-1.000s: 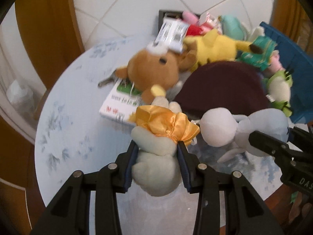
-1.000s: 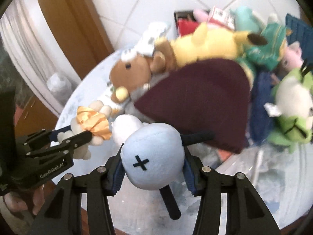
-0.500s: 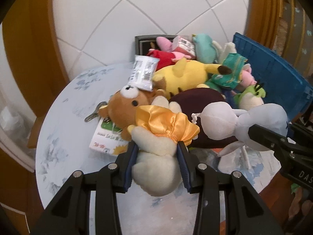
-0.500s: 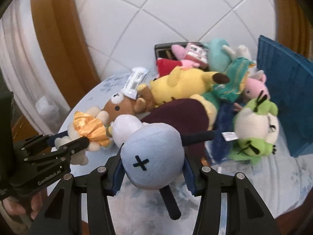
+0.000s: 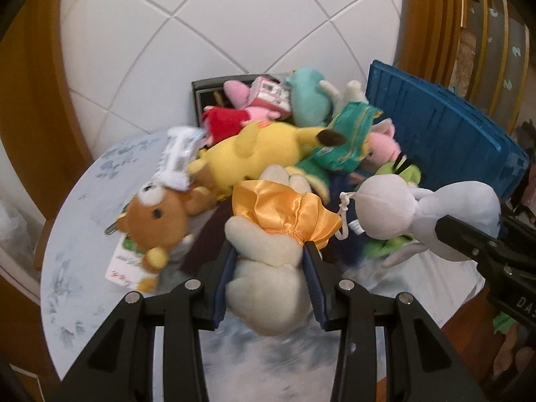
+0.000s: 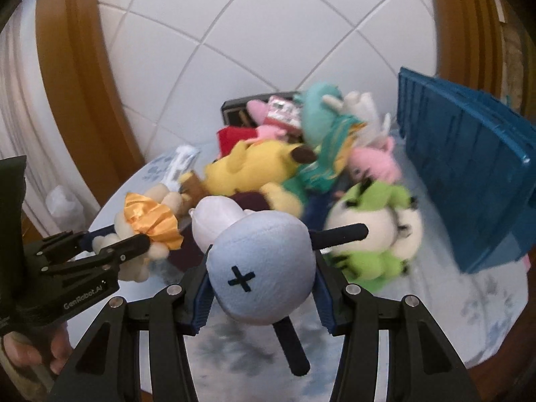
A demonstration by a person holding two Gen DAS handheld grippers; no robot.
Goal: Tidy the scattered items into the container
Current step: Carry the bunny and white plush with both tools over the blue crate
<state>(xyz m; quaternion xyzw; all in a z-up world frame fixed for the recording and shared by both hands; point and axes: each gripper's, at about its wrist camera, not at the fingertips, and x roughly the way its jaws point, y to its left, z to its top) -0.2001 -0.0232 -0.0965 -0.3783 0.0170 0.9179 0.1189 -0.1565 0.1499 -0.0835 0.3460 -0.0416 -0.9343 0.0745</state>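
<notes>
Toys are the job here, and two are in hand: the left tongs [image 5: 269,278] clamp a cream plush with an orange satin ruff [image 5: 268,264], the right tongs [image 6: 261,281] clamp a pale blue plush [image 6: 263,268]. Over the last second both have risen off the surface [image 5: 83,234], and the blue crate [image 6: 469,174], ahead and to the right of both tongs, has come fully into view. That suggests the lift is done and the carry toward the crate comes next. Beyond the tongs, a yellow plush [image 5: 254,154], brown bear [image 5: 157,221] and green plush [image 6: 372,234] lie heaped on the surface.
</notes>
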